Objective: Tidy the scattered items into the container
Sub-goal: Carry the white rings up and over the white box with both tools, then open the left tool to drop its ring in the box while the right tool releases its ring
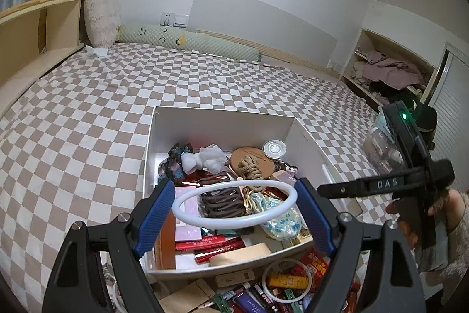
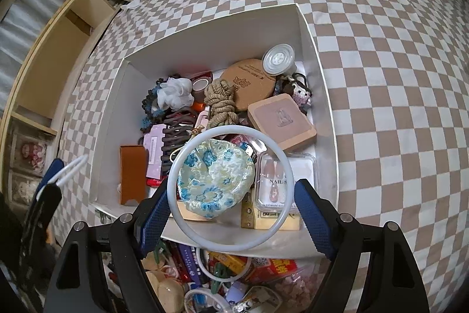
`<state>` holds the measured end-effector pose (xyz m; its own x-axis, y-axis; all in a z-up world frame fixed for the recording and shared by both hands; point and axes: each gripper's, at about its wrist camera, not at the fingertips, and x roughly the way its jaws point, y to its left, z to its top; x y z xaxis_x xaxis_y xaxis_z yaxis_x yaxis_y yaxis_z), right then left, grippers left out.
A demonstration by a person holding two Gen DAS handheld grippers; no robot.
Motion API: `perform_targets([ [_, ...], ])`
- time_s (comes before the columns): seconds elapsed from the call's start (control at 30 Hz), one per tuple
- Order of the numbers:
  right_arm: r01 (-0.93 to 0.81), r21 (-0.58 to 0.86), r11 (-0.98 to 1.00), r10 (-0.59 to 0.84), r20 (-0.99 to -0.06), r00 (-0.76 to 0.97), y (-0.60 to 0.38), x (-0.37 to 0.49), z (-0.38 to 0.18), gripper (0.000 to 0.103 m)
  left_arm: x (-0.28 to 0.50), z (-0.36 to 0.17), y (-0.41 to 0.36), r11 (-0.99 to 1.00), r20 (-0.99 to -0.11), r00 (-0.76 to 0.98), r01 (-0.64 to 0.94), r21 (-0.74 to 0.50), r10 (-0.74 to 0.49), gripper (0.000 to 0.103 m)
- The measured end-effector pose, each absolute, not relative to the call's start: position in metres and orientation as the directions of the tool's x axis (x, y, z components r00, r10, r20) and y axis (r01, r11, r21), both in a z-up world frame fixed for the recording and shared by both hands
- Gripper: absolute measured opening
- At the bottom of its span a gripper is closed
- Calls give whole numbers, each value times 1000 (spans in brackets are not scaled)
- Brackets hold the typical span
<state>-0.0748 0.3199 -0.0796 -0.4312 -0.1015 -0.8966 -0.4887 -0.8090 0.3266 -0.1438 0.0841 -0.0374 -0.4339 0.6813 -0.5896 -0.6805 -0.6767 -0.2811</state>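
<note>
A white open box (image 1: 222,125) sits on the checkered bed, holding a floral pouch (image 2: 214,181), a rope knot (image 2: 221,101), a cork disc (image 2: 249,84) and other small items. My left gripper (image 1: 234,189) is shut on a white ring (image 1: 175,207), held flat above the box's near half. My right gripper (image 2: 233,187) is shut on a second white ring (image 2: 231,128), which hangs over the pouch and a nail set (image 2: 275,181). In the right wrist view the left gripper's ring (image 2: 71,169) shows at the left edge.
Loose items lie heaped against the box's near wall: red packets (image 1: 316,263), another white ring (image 1: 285,280), a yellow tube (image 1: 288,280) and cards. The checkered sheet (image 1: 88,113) spreads around the box. A clear bin (image 1: 381,148) stands at the right.
</note>
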Motion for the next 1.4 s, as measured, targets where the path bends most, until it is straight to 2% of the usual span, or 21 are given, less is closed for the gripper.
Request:
perform_targets([
  [0.27,-479,262,-838,-53,-913,-405,316,-79,-89,83,-154,-44,93,-681,-601,-425,-673,-290,677,84],
  [0.37,-475,239,-847,-31,-914,-405,315,-80,-89,98,-158,-49,97,-684,-610,-423,-671,-286,670,84],
  [0.4,-472,235,-850,-27,-913,-407,315,-80,-88,98,-159,-51,98,-686,-614,-423,-671,-282,667,84],
  [0.73,-463,231,-856,-31,-916,-400,311,-80,-90,98,-170,-70,112,-711,-665,-420,-659,-243,617,84],
  [1.07,-446,234,-864,-43,-916,-398,305,-81,-91,98,-179,-83,125,-709,-684,-392,-654,-264,615,84],
  [1.1,-444,235,-865,-45,-917,-397,305,-81,-91,98,-179,-85,125,-710,-685,-391,-652,-266,615,86],
  [1.13,-443,235,-866,-47,-918,-395,305,-81,-92,98,-178,-87,124,-716,-687,-394,-645,-267,611,99],
  [1.17,-441,234,-866,-48,-918,-394,305,-82,-93,98,-178,-88,123,-724,-688,-400,-636,-266,605,103],
  [1.4,-432,237,-870,-56,-918,-392,302,-82,-92,98,-178,-91,109,-752,-699,-412,-599,-275,584,103],
])
